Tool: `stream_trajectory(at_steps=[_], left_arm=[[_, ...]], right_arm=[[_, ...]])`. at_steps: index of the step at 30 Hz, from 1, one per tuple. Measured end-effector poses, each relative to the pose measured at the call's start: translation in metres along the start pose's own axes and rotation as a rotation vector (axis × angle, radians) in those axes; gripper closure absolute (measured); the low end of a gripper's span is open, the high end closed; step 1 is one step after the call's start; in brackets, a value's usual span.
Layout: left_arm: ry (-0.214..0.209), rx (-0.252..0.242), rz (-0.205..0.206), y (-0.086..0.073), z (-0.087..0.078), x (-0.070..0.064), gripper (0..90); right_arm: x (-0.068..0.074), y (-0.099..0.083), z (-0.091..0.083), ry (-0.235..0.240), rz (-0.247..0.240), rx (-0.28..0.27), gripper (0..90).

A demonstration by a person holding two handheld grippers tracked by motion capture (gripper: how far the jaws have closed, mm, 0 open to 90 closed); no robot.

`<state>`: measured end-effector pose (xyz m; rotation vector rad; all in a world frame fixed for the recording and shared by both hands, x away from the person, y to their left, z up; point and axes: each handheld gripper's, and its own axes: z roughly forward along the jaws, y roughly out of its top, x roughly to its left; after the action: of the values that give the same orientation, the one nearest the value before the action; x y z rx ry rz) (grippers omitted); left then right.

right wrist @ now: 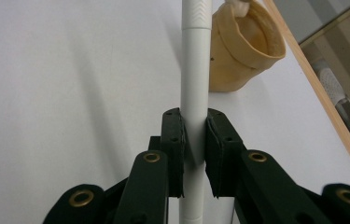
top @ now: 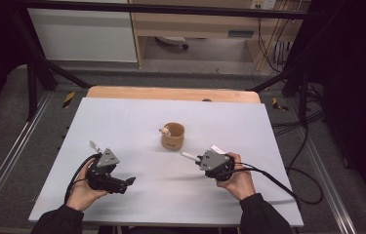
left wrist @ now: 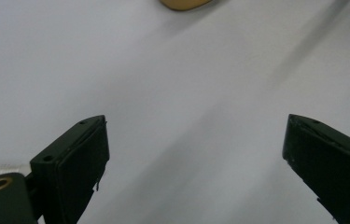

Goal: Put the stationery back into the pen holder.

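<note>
A tan fabric cup [top: 172, 136] stands near the middle of the white table [top: 122, 122], with a small pale object at its rim. My right gripper [top: 196, 159] is just right of and nearer than the cup, shut on a white pen [top: 188, 156] that points toward the cup. In the right gripper view the white pen [right wrist: 195, 74] runs up between the closed jaws toward the tan cup [right wrist: 242, 46]. My left gripper [top: 131, 181] rests at the front left, open with nothing between its jaws. In the left gripper view the cup's base [left wrist: 184, 3] peeks at the top edge.
The table's wooden far edge [top: 171, 92] borders the white surface. A black frame surrounds the table, with cables [top: 297, 165] trailing on the floor at the right. A light wooden cabinet [top: 195, 24] stands behind.
</note>
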<state>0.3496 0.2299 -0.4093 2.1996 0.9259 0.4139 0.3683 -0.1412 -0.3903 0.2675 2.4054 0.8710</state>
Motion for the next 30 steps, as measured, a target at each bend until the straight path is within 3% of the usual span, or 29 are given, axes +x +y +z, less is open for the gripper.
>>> stream_trajectory(at_steps=[8,18,30], left_arm=[[0.025,-0.016,-0.057,-0.023,-0.009,0.014,7.4],[0.038,-0.022,-0.106,-0.042,-0.014,0.024,8.0],[0.054,-0.027,-0.145,-0.053,-0.017,0.031,7.9]], right_arm=[[-0.006,0.003,-0.001,-0.01,0.16,-0.057,78.9],[-0.017,0.009,-0.001,-0.038,0.412,-0.124,78.8],[-0.029,0.023,0.008,-0.054,0.581,-0.204,78.9]])
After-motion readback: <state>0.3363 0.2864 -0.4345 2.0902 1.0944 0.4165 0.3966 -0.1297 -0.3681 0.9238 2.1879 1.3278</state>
